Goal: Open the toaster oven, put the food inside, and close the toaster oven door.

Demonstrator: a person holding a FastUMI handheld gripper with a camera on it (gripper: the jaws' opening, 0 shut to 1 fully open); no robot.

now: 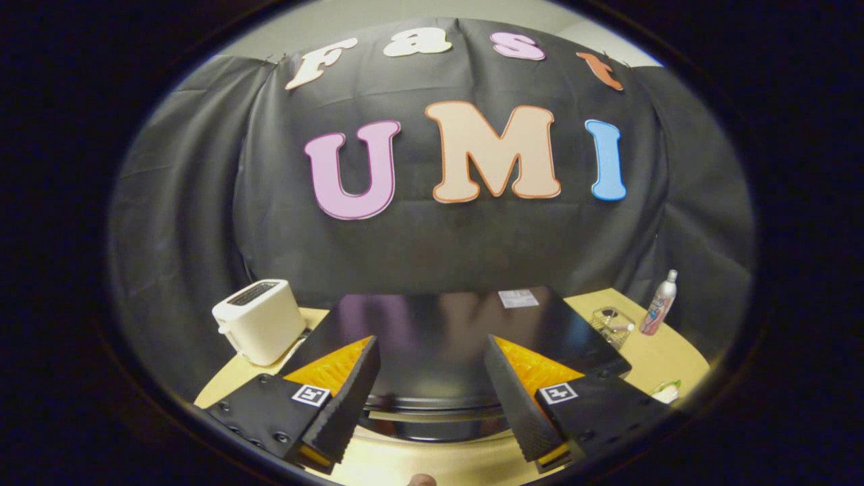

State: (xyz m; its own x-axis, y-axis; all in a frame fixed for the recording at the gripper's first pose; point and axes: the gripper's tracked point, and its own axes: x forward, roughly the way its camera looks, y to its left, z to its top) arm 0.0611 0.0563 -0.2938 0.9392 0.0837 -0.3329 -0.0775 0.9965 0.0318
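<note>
On the table (pixel 675 368), gripper (pixel 432 378) spread above toaster oven (pixel 445 337).

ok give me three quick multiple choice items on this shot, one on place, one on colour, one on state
1. Where is the white toaster?
A. on top of the oven
B. on the table beside the oven
C. between the tongs

2. What colour is the oven's top?
A. glossy black
B. red
C. white

3. How are the tongs?
A. shut on the bottle
B. shut on the toaster
C. open, holding nothing

Answers: 1 B, it stands on the table at the oven's side; 2 A, the top is dark and reflective; 3 C, a wide gap shows between the fingers, with the oven's front edge in it. The bottle stands far off.
</note>
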